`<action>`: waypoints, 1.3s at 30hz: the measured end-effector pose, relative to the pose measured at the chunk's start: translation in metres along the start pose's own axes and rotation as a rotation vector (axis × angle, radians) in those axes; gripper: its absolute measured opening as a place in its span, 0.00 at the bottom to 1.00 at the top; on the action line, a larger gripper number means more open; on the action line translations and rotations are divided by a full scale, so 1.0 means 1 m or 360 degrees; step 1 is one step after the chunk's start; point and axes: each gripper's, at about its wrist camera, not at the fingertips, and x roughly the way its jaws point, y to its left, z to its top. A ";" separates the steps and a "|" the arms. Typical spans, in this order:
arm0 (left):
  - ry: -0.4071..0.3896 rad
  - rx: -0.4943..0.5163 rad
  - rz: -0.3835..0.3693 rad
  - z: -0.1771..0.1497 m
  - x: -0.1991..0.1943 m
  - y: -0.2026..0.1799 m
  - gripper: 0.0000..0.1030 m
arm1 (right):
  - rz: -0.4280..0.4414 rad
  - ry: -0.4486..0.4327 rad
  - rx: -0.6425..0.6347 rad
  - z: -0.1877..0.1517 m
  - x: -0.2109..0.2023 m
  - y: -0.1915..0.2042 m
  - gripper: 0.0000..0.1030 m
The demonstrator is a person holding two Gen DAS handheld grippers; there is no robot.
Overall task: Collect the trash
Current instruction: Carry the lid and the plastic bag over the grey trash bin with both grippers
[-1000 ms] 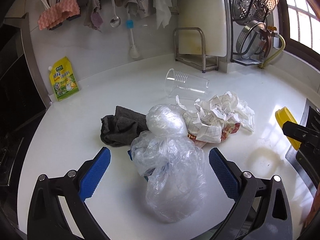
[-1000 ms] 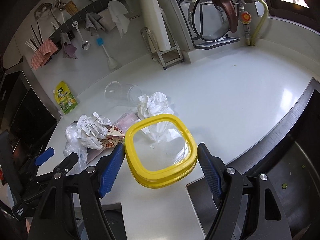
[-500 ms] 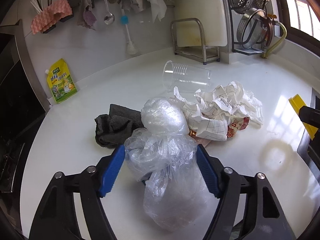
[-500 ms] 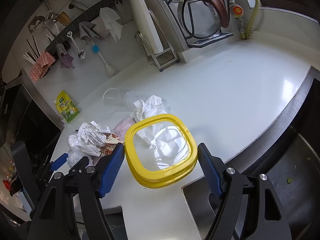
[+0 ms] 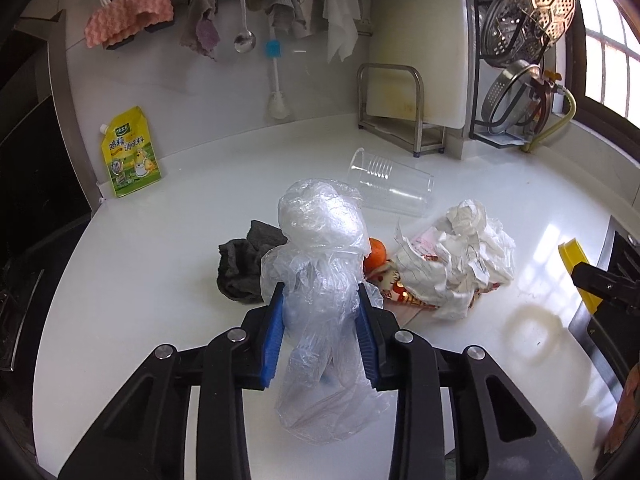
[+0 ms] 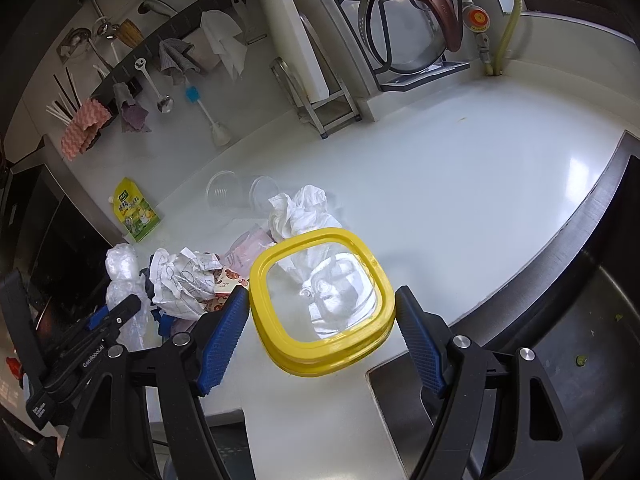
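Observation:
A crumpled clear plastic bag [image 5: 322, 232] stands between the blue pads of my left gripper [image 5: 320, 292]; the jaws are closing and the pads squeeze its lower part. Behind it lie a dark grey cloth [image 5: 240, 264], an orange item [image 5: 376, 254], crumpled printed paper [image 5: 460, 256] and a tipped clear cup [image 5: 390, 188]. My right gripper [image 6: 320, 296] is shut on a yellow-rimmed clear container [image 6: 320, 360], held over the counter's edge beside the sink. A white tissue [image 6: 300, 212] lies just beyond it. The left gripper [image 6: 120, 312] with the bag [image 6: 120, 264] shows at the right wrist view's left.
A yellow pouch [image 5: 130, 154] leans on the back wall. A cutting board in a metal rack [image 5: 400, 112] and a pot-lid rack [image 5: 516, 92] stand at the back. A steel sink [image 6: 560, 360] lies right of the counter; a dark stovetop [image 5: 24, 264] on the left.
My left jaws went from wide open to squeezing the plastic bag, and the bag now stands taller between them. An orange item came into view behind it. The right gripper kept its hold.

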 end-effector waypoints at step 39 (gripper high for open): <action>-0.0149 0.0074 -0.0195 -0.087 -0.146 0.044 0.32 | -0.0202 -0.0309 -0.0128 -0.099 -0.128 0.053 0.70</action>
